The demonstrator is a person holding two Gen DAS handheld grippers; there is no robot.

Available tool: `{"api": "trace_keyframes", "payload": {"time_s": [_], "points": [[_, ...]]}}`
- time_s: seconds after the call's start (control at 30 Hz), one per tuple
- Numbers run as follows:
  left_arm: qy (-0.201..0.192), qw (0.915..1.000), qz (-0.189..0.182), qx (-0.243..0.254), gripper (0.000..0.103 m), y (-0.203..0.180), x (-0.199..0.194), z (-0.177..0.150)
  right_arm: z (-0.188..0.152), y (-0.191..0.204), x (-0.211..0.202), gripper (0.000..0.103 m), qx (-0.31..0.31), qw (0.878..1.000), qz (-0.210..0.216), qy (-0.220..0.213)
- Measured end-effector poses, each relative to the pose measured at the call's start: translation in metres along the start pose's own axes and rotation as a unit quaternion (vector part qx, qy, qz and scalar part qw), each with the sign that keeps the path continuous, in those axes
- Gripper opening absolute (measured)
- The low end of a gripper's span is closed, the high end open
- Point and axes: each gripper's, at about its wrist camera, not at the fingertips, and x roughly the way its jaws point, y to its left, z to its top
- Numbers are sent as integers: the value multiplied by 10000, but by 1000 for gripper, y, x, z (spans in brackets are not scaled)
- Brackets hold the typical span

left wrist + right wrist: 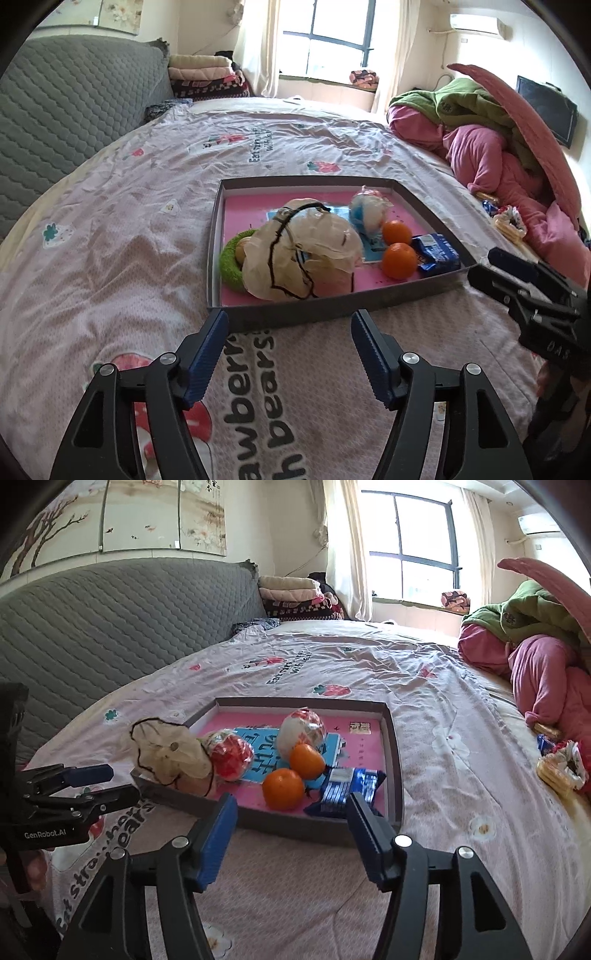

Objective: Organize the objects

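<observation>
A shallow grey tray with a pink lining lies on the bed sheet. It holds two oranges, a blue snack packet, a crumpled beige bag with a black cord, a green ring and a wrapped white-and-blue ball. My left gripper hangs open just before the tray's near wall, with nothing between its pads. In the right wrist view my right gripper is open and holds nothing, short of the tray, with the oranges and the packet just beyond.
A heap of pink and green bedding fills the bed's right side, with loose snack packets beside it. The grey quilted headboard runs along the left. Folded blankets are stacked at the far end by the window.
</observation>
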Motion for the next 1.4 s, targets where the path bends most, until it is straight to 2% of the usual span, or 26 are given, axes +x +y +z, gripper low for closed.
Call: {"api": "trace_keyframes", "payload": {"time_s": [0.13, 0.4, 0.93, 1.4], "points": [[-16, 10000, 2, -56, 74, -8, -5, -9, -8, 7, -7, 63, 95, 9999, -19, -31], [-37, 9993, 377, 55, 74, -23, -5, -29, -26, 21, -19, 72, 163, 9996, -209, -70], [-105, 9981, 595, -126, 74, -27, -4, -49, -51, 30, -22, 72, 218, 9981, -567, -100], [1, 9975, 668, -225, 74, -26, 4, -54, -59, 34, -15, 73, 132, 9984, -544, -8]]}}
